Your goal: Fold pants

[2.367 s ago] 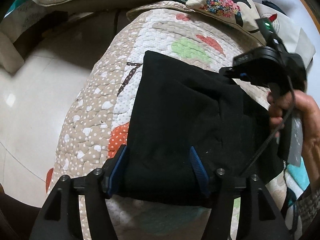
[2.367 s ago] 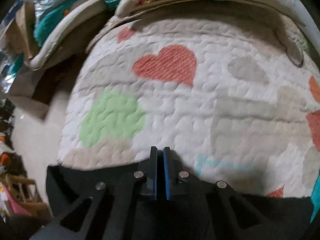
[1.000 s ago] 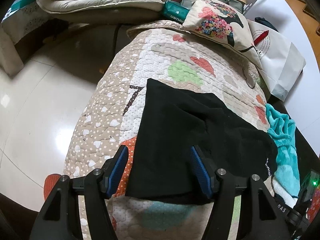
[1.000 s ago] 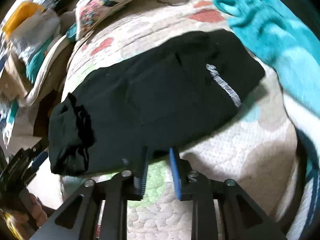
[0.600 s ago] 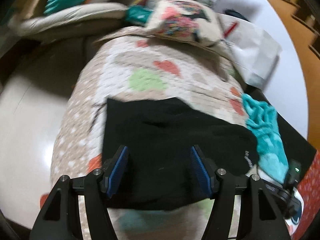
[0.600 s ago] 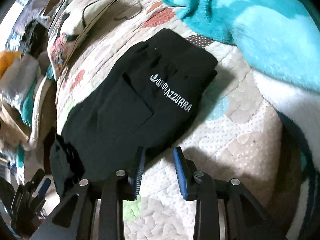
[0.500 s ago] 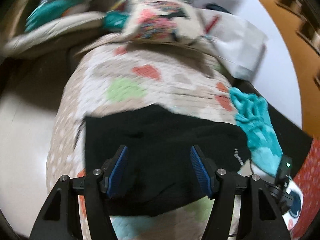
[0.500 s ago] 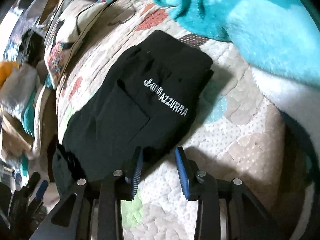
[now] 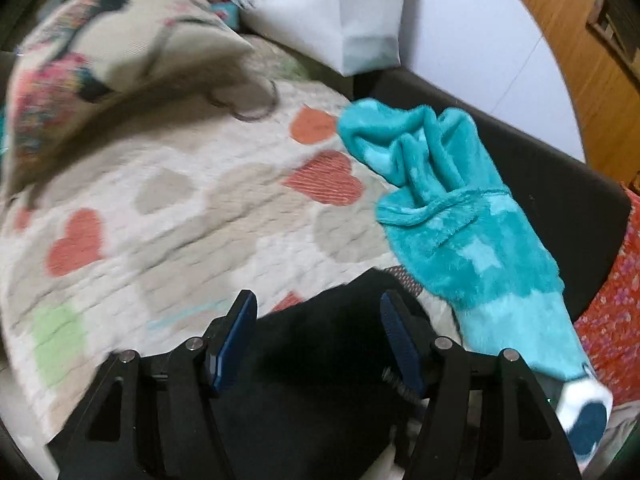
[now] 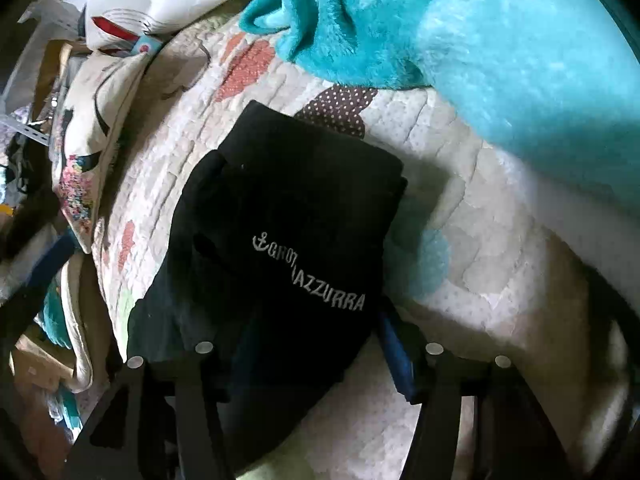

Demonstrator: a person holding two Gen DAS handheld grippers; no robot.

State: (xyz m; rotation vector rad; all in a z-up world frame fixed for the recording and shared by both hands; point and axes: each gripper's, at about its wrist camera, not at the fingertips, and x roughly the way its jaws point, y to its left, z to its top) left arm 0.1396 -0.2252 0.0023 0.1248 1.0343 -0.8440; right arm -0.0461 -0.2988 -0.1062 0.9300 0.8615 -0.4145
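Both tongs gaping: left tongs (image 9: pixel 316 336) and right tongs (image 10: pixel 316 344) straddling black pants (image 10: pixel 280 248), gripping nothing. Risk: snagging quilt (image 9: pixel 180 208), dragging fold open.

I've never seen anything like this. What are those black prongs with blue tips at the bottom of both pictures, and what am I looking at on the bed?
Those prongs are hand-held grippers: a person holds one in each hand, and a wide-angle camera on each looks along its two fingers. One picture comes from the left gripper, the other from the right gripper. Both are open and hold nothing. Between and beyond the fingers lie the folded black pants, with white lettering, on a heart-patterned quilt. Next to the pants sits a fluffy turquoise garment, and farther back a floral cushion and a white bag.
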